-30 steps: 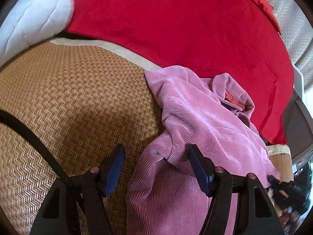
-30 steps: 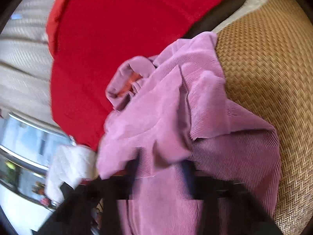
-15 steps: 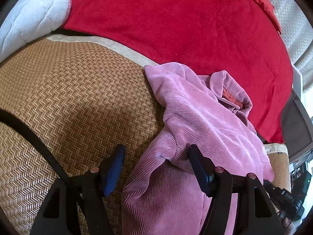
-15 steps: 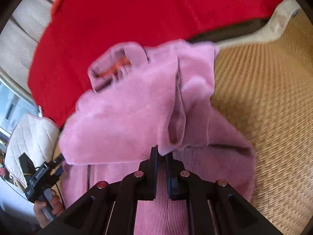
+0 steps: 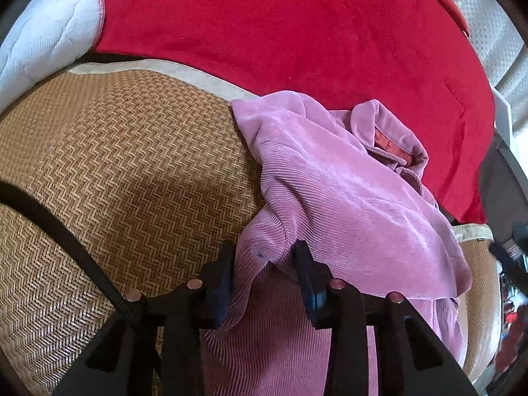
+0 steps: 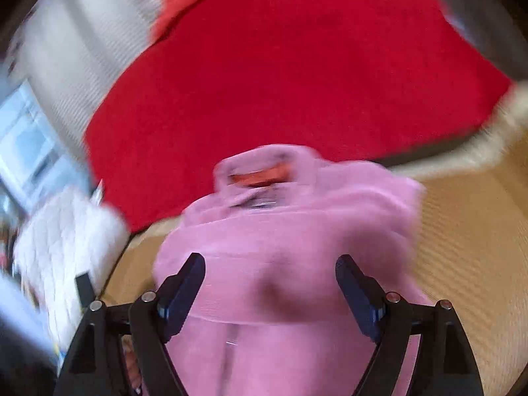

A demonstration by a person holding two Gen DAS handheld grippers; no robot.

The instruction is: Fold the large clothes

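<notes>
A pink corduroy jacket (image 5: 346,191) lies crumpled on a woven straw mat (image 5: 132,171), its collar with an orange lining at the far side. My left gripper (image 5: 265,257) is half closed, its fingers on either side of a raised fold of the jacket, with a gap still between them. In the blurred right wrist view the same jacket (image 6: 297,231) lies below my right gripper (image 6: 270,274), which is wide open and holds nothing, hovering over the folded cloth.
A red blanket (image 5: 297,39) covers the far side, behind the mat's pale border. A white quilted cushion (image 5: 43,43) lies at the far left; it also shows in the right wrist view (image 6: 66,247). A black strap (image 5: 66,231) crosses the mat.
My right gripper let go of the jacket fold, opened wide and swung fast. My left gripper's fingers have closed in around the raised fold.
</notes>
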